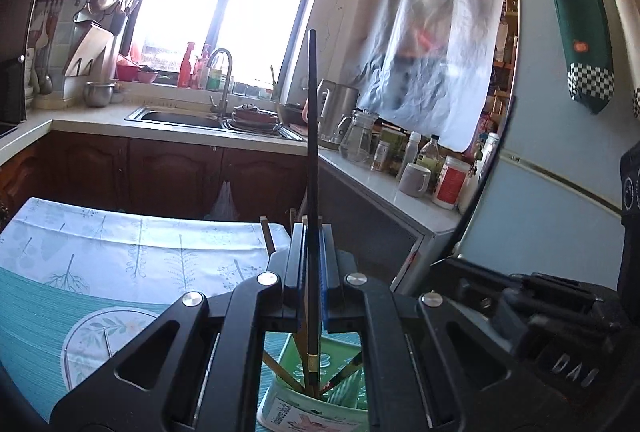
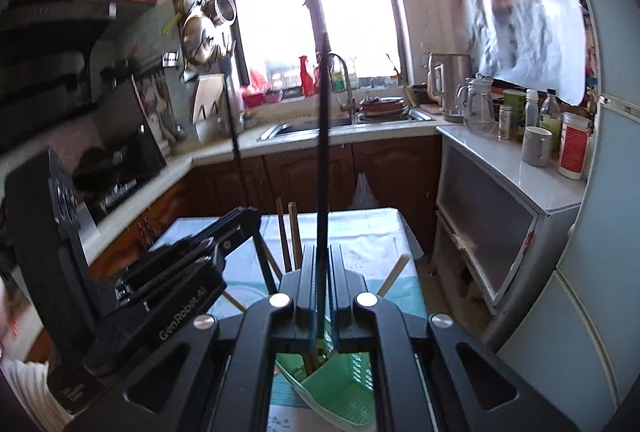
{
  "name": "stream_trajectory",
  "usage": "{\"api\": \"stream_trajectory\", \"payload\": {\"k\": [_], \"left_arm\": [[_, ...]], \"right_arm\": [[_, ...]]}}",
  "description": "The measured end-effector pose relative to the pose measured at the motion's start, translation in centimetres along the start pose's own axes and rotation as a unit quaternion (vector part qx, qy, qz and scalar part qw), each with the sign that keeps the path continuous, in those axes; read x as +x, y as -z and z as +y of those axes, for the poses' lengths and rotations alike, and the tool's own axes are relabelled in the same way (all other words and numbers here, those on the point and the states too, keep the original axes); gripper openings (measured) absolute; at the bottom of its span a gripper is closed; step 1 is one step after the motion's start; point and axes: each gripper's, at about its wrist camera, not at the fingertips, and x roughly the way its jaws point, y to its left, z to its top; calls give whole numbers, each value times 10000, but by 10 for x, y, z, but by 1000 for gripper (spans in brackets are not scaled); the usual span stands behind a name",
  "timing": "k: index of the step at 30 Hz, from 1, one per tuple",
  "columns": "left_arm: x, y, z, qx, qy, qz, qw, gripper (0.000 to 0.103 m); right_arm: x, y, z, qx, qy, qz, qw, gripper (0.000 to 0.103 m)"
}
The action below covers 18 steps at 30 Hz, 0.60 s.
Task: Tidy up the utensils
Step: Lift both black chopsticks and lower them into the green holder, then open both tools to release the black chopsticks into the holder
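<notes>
Left wrist view shows the left gripper (image 1: 311, 252) clamped on a slim black chopstick (image 1: 312, 136) standing upright in the green slotted plastic holder (image 1: 340, 356) on the table (image 1: 120, 248), while the right gripper (image 2: 321, 264) pinches a like black chopstick (image 2: 323, 136) over the same holder (image 2: 336, 380).
</notes>
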Motion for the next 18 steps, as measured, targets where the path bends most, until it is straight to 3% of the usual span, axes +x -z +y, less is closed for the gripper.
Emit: {"api": "stream_trajectory", "payload": {"k": [6,11,18], "left_arm": [[9,18,8,79,-51,204,9997,3],[2,25,15,151,-21,292,9995,4],[-22,21,21,184,27,382,9991,10]], "right_arm": [[25,12,8,-230,-25,466,9986,5],[38,19,5,-161,-383,911,9950,6],[36,19,6,-139,-542,938,9940,6]]}}
